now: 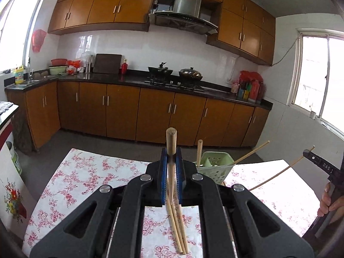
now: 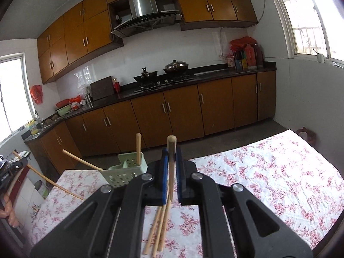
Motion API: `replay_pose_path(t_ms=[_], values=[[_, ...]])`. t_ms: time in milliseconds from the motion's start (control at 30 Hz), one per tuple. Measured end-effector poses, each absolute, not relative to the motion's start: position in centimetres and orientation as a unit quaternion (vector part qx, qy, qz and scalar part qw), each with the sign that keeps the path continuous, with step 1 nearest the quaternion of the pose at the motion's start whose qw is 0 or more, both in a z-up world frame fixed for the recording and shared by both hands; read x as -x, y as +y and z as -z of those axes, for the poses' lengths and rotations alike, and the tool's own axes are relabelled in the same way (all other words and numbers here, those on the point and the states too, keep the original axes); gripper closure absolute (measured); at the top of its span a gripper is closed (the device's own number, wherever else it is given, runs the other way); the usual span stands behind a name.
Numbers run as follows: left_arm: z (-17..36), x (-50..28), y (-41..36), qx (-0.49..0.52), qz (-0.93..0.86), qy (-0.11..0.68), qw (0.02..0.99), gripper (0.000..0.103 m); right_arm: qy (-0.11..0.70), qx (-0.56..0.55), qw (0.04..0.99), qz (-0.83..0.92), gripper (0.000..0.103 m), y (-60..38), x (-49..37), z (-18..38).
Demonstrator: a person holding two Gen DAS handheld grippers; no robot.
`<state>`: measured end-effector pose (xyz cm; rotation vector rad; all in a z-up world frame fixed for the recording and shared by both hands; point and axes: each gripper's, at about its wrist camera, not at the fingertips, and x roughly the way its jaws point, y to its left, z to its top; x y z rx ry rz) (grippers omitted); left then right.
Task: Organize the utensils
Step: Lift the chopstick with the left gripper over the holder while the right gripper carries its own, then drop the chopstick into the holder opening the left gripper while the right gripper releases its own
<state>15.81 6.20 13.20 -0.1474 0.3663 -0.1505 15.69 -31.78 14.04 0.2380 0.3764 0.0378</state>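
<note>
Holding: left gripper (image 1: 171, 161) pinches a chopstick (image 1: 171, 142); right gripper (image 2: 171, 161) pinches another chopstick (image 2: 171, 148).
Near: loose chopsticks (image 2: 160, 225) lie on the floral tablecloth (image 2: 268, 172).
Beside: green holder (image 1: 215, 163) with one upright stick (image 1: 199, 150).

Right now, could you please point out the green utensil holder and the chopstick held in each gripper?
green utensil holder (image 1: 215, 169), left wrist view, perforated front wall.
left gripper's chopstick (image 1: 171, 142), left wrist view, upper shaft.
right gripper's chopstick (image 2: 171, 148), right wrist view, upper shaft.
</note>
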Motion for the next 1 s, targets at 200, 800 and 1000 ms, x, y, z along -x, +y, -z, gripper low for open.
replay_pose_path(t_ms=[200, 800, 1000], values=[[-16.3, -15.5, 3.2, 0.081, 0.108, 0.14, 0.981, 0.095, 0.139, -0.135, 0.978, -0.075, 0.095, -30.4, -14.5, -18.6], [-15.3, -23.6, -0.4, 0.124, 0.063, 0.118, 0.983, 0.095, 0.146, -0.116, 0.979, -0.077, 0.095, -26.1, -22.1, -18.2], [-13.7, -24.8, -0.7, 0.121, 0.07, 0.137, 0.981, 0.095, 0.17, -0.118, 0.975, -0.076, 0.095, -25.8, -24.2, -16.4]])
